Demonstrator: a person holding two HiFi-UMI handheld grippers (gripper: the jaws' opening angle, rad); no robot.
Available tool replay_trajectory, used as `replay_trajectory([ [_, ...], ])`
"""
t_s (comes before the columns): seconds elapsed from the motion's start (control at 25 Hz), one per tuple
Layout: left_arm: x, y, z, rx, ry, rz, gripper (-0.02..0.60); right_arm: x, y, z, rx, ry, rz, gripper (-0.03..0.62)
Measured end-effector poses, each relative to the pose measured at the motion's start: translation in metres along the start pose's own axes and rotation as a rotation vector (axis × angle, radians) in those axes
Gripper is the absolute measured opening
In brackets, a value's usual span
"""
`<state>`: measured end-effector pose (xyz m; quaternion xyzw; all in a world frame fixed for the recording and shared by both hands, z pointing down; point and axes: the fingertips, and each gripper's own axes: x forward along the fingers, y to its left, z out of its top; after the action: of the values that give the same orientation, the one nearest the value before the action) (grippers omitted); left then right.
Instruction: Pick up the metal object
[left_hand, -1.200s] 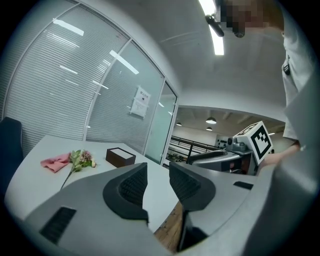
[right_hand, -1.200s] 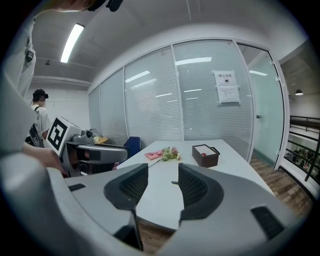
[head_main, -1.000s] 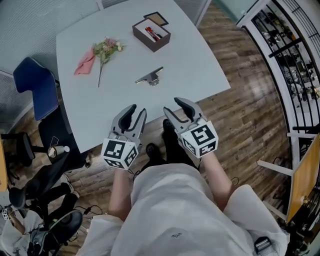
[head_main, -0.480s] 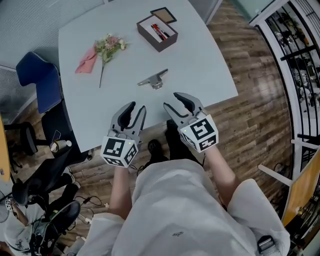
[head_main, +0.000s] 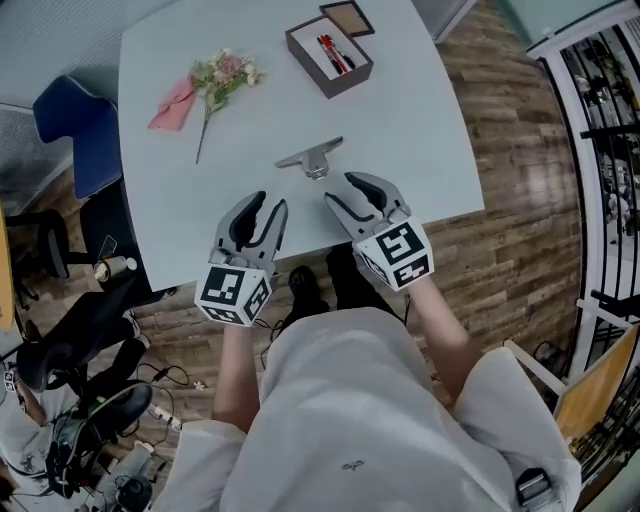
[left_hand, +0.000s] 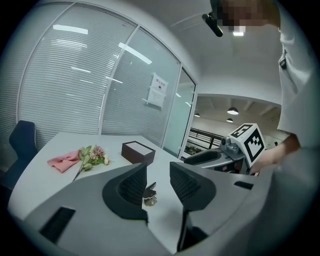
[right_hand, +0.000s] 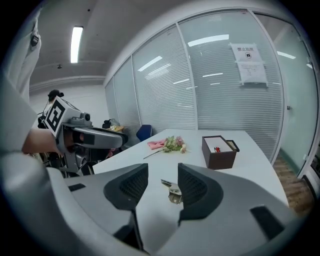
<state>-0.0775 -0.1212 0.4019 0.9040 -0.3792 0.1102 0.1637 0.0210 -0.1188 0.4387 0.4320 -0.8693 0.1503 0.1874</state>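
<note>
While the metal object (head_main: 312, 160) lies flat on the table (head_main: 420, 130), near the front edge and untouched, both grippers sit a lot closer to it than a second ago. Back then they hung off the table's edge, well short of it. Now the right gripper (head_main: 346, 192) has its tips just beside the object, and the left gripper (head_main: 264, 205) is near it on the other side. Both are spread wide with nothing between the jaws, so my read is the reach is almost done and the grab hasn't started. The right one looks like the obvious candidate.

Shape-wise the object is a thin, shiny bar with a stubby round foot at one end. It looks hard and slick, and it's low to the surface, so probably fiddly to pinch. The table is pale, smooth and matte. The jaw pads are dark and ribbed, which should help with grip.

Further out there's a dark brown box (head_main: 330, 55) with red bits inside, a soft sprig of flowers (head_main: 222, 75) and a pink cloth (head_main: 172, 103) — all well apart from the object.
</note>
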Motion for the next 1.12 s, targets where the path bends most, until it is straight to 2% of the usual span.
replay_trajectory([
  [0.72,0.027,0.008,-0.017,-0.067,0.028,0.142,0.136,0.051,-0.019,-0.036,-0.106,0.117,0.182,0.182],
  [1.12,0.033,0.008,-0.024,-0.085,0.026,0.200,0.137,0.072,-0.024,-0.058,-0.236,0.166,0.231,0.183],
])
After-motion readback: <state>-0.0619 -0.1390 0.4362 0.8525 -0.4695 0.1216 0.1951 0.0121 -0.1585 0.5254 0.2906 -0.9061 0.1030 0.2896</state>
